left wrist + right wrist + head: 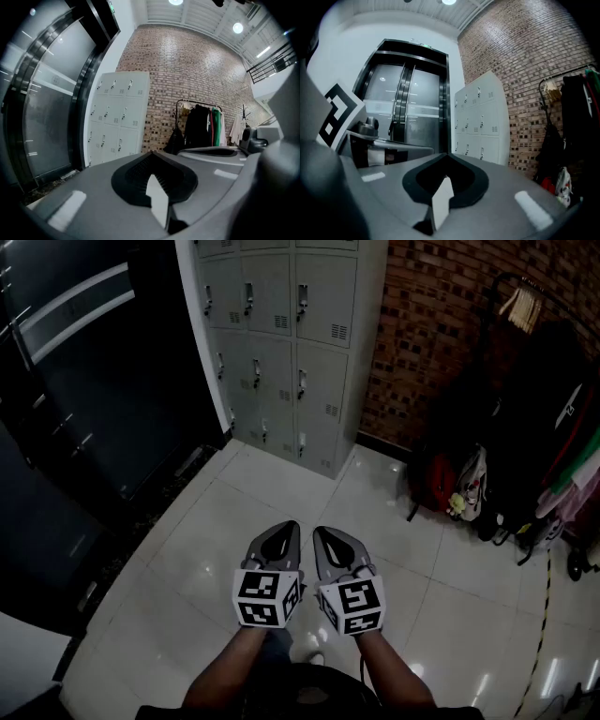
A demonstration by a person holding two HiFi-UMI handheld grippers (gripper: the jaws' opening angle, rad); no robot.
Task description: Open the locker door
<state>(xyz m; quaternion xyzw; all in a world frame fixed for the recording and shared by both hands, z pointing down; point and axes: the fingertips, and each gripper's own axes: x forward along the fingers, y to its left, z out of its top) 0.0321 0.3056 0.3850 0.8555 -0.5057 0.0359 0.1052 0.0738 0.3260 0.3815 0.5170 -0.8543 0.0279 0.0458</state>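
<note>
Facing: grey locker bank [281, 343], far, fully closed
Left gripper [287, 531]: jaws together, empty, near
Right gripper [323, 536]: jaws together, empty, near

From my feed I count two grippers, left gripper [290, 527] and right gripper [321, 532], one locker bank [281, 343] three doors wide far off, one clothes rack [539, 409] far right.

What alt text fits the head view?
The left hand-held gripper and right hand-held gripper, both shut and empty, hover side by side over white floor tiles, apart from the grey lockers ahead, doors closed. A clothes rack stands at right.
</note>
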